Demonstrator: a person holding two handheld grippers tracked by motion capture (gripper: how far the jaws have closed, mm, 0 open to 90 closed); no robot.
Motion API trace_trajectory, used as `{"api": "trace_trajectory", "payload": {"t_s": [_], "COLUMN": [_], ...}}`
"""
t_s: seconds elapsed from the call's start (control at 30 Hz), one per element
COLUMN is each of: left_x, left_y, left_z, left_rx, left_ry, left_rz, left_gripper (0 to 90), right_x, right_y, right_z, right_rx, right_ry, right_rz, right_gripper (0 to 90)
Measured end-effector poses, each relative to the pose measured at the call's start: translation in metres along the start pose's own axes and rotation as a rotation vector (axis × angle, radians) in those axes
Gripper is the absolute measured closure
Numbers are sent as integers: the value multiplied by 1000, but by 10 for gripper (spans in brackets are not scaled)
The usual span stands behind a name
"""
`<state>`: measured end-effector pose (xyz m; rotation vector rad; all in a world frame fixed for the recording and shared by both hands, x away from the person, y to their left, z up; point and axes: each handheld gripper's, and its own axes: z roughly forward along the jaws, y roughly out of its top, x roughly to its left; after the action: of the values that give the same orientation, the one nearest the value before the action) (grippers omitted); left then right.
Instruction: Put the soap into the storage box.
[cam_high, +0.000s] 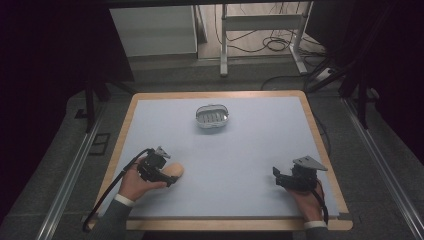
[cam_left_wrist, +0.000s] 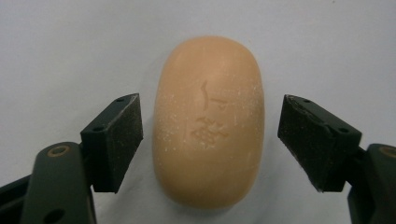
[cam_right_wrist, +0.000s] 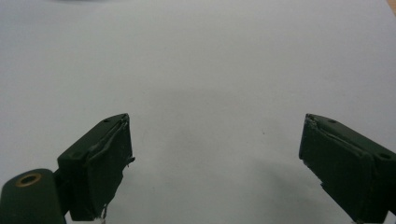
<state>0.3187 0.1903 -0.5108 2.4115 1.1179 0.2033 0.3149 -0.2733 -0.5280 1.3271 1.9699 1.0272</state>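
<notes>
A peach oval bar of soap (cam_left_wrist: 209, 123) with a stamped mark lies flat on the pale mat (cam_high: 250, 150). My left gripper (cam_left_wrist: 210, 140) is open around it, one jaw on each side with a small gap to the soap. In the high view the soap (cam_high: 175, 170) pokes out to the right of the left gripper (cam_high: 169, 178) near the front left. An oval grey soap dish (cam_high: 212, 116) with a ribbed floor sits toward the back middle. My right gripper (cam_high: 276, 178) is open at the front right, with bare mat between its jaws (cam_right_wrist: 215, 158).
The mat lies on a wooden-edged table (cam_high: 320, 145). Beyond the table stand a white metal frame (cam_high: 260, 30) and loose cables (cam_high: 275, 45) on the floor. Dark curtains hang at both sides.
</notes>
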Motion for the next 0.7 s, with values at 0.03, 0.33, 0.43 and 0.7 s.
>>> {"api": "trace_trajectory", "payload": {"t_s": [0.03, 0.33, 0.43, 0.7], "left_x": [0, -1, -1, 0], "left_y": [0, -3, -3, -2], "left_z": [1, 10, 10, 6], "left_rx": [5, 30, 33, 20], "left_ry": [0, 16, 16, 22], "left_rz": [2, -4, -3, -5], "left_gripper": [238, 309, 318, 321], "right_x": [0, 0, 0, 0], "right_y": [0, 0, 0, 0], "right_z": [0, 0, 0, 0], "right_rx": [0, -2, -1, -3], "right_ry": [0, -4, -5, -5], "right_rz": [-1, -1, -2, 0], "right_gripper": [96, 96, 96, 96]}}
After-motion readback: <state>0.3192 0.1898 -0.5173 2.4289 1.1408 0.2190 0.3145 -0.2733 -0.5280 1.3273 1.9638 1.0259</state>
